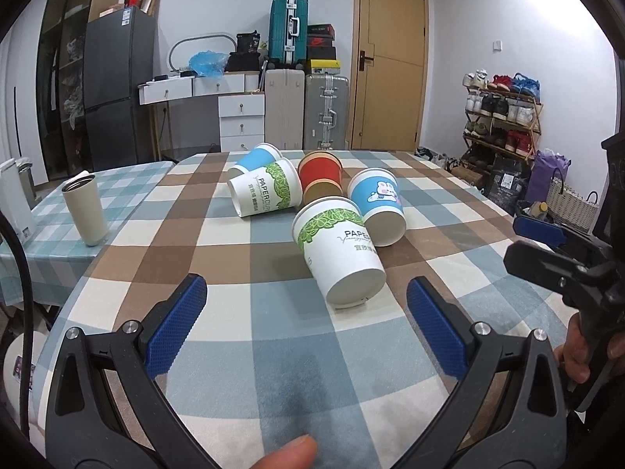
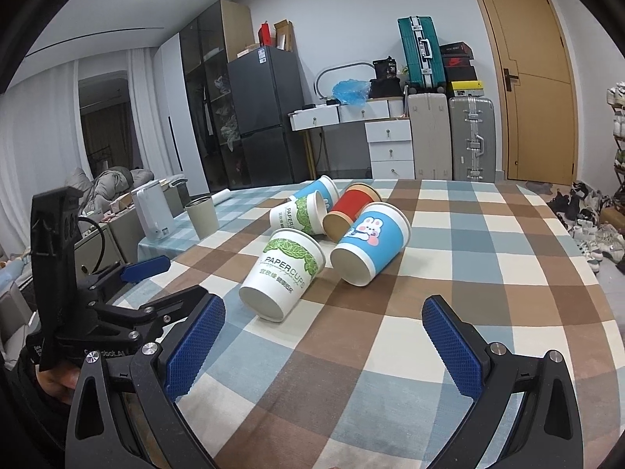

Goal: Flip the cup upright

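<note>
Cup (image 1: 339, 252) on its side, ahead of spread left fingers (image 1: 177, 322), untouched

The near white paper cup (image 2: 284, 275), lying on its side, carried "PAPERCUPS" in grey capitals below a green leaf band, with smaller green characters too small to read. The far white paper cup (image 1: 266, 188) showed "PAPERCUPS" too. A black shoebox (image 2: 457, 64) bore a red Nike swoosh.
</note>
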